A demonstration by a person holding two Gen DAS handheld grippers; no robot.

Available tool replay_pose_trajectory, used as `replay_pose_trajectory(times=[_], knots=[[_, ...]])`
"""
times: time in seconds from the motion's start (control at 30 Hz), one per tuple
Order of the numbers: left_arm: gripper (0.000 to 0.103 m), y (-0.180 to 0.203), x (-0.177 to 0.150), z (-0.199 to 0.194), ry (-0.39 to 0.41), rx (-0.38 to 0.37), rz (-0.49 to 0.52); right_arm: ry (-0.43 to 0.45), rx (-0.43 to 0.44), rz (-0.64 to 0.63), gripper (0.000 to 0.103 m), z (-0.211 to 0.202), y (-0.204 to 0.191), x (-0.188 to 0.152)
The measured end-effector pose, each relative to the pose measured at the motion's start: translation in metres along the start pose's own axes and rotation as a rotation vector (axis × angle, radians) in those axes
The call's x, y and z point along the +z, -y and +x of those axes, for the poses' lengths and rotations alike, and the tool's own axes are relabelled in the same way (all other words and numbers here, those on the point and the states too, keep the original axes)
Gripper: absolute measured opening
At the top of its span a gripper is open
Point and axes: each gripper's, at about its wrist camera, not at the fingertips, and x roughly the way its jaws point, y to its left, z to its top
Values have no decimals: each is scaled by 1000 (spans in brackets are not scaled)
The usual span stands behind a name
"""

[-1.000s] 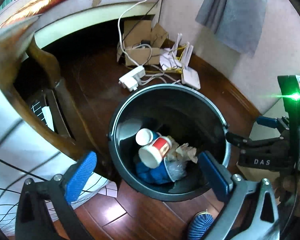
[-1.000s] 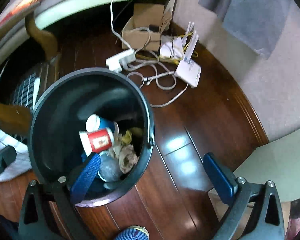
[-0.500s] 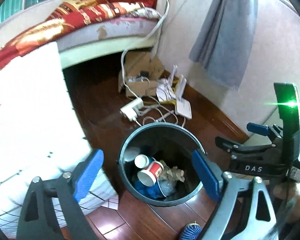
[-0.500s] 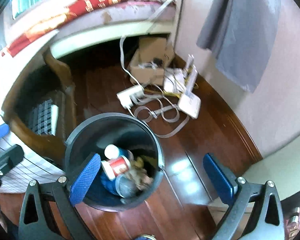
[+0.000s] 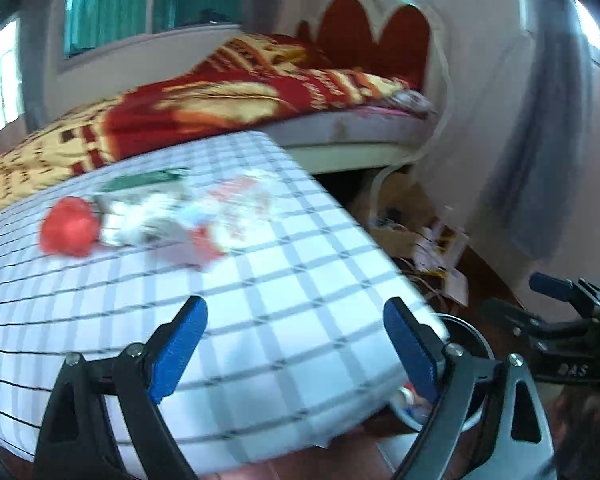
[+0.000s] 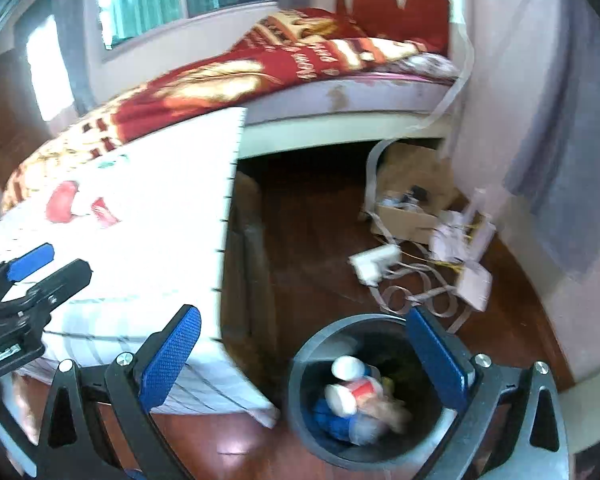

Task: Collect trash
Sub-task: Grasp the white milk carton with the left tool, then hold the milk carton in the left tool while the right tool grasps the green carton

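Behind everything stands a bed with a red-and-gold patterned blanket (image 5: 228, 108), and in front of it a worktop under a white cloth with grey checks (image 5: 284, 292). Beside that, on the dark wooden floor (image 6: 312, 240), sits a round black plastic bin (image 6: 312, 364).

Both tools are empty. The left hand-held gripper (image 5: 296, 352) has its blue pads wide apart over the cloth, with nothing between them; the right hand-held gripper (image 6: 300, 356) is spread just as wide above the bin's rim and grips nothing.

What remains to collect lies on the cloth, well apart from either tool: one crumpled red ball of paper or plastic (image 5: 69, 231), and touching it a blurred heap of white and red wrappers (image 5: 188, 216) whose pieces I cannot count. One green-and-white flat packet (image 5: 144, 179) lies just behind. In the bin I count two white-ended cups, one with a red label (image 6: 350, 392), one blue crumpled piece and some brownish scrap.

Risks, as I judge them: pinching the loose cloth along with a wrapper would drag the heap about; light wrappers could slip from the pads on the way over and land on the floor; the tangle of white cables (image 6: 416, 284) near the bin could be mistaken for rubbish.
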Motion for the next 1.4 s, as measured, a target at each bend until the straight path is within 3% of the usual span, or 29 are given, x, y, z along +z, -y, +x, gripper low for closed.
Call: replay_pose_trajectory(times=[0.17,0.33,0.57,0.63,0.67,0.7,0.73,1.13,1.4], knots=[[90,-44,14,16,1,44,-38,-2,7,-48,103,25,-46,22],[89,-72,25,54,-48,28,-54,-22,11,-41,103,52,-59,42],[75,-73,43,91,-105,-26,-50,-43,0,-43,103,81,-57,58],[61,-71,48,100,-126,-54,-55,-47,-2,-40,103,86,-54,62],[46,-69,48,100,-129,-64,-56,-46,-3,-37,103,87,-52,63],[38,-65,48,100,-128,-66,-47,-45,-4,-32,103,89,-50,65],[36,-61,47,97,-123,-68,-40,-44,-2,-29,103,89,-48,66],[35,-53,25,49,-27,-39,-102,-32,37,-36,103,79,-55,69],[35,-81,14,11,6,82,-146,-31,83,-75,103,72,-82,68]])
